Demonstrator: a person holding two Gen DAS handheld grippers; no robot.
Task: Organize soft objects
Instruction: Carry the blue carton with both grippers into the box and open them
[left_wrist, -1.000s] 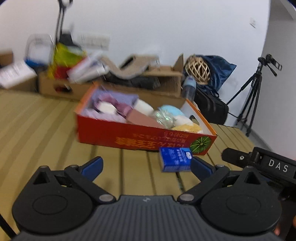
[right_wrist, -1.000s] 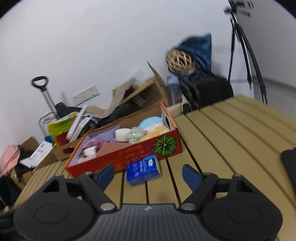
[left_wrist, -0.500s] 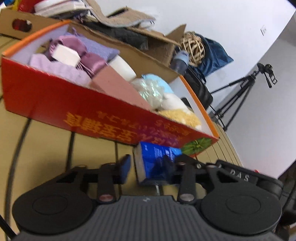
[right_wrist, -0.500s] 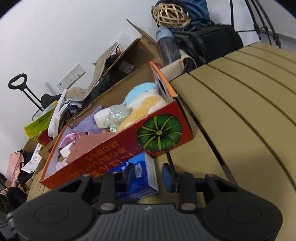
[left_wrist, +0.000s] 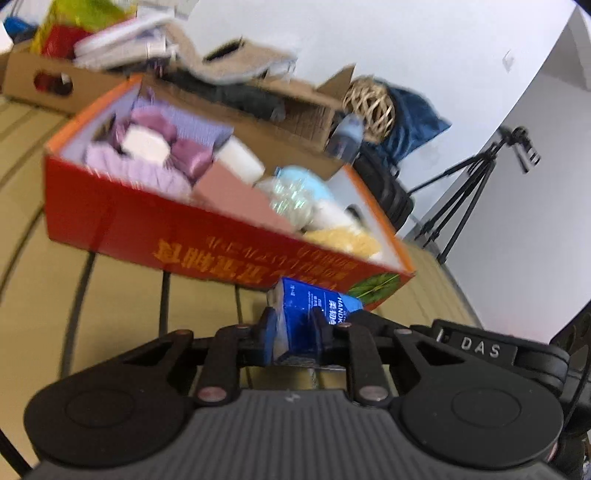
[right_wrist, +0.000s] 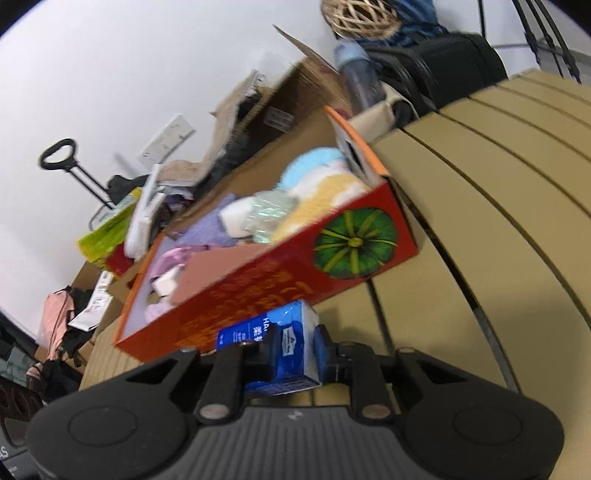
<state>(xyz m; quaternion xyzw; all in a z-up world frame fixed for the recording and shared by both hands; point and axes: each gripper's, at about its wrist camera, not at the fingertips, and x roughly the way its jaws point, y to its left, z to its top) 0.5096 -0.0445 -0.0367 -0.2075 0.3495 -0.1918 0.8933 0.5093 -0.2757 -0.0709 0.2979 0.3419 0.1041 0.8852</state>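
A blue tissue pack (left_wrist: 314, 302) lies on the slatted table just in front of the red box (left_wrist: 147, 229). My left gripper (left_wrist: 293, 332) has its jaws closing, and its blue pads press the pack's left end. In the right wrist view the same tissue pack (right_wrist: 291, 332) sits between the closing jaws of my right gripper (right_wrist: 295, 350), whose pads squeeze its right end. The red box (right_wrist: 258, 284) holds several soft things: purple cloths (left_wrist: 147, 173), a white sponge (left_wrist: 240, 162), a pink block (left_wrist: 236, 195), a light blue puff (right_wrist: 314, 166) and a yellow sponge (left_wrist: 343, 240).
Behind the red box stand cardboard boxes (left_wrist: 295, 99) full of clutter, a water bottle (left_wrist: 345, 136), a wicker ball (left_wrist: 369, 103) and a black bag (right_wrist: 454, 55). A tripod (left_wrist: 469, 192) stands off the table to the right. Bare slats (right_wrist: 498, 184) stretch to the right.
Both grippers went from wide open to closed on the blue tissue pack, moving in and down toward it. The box now looks nearer and tilted.
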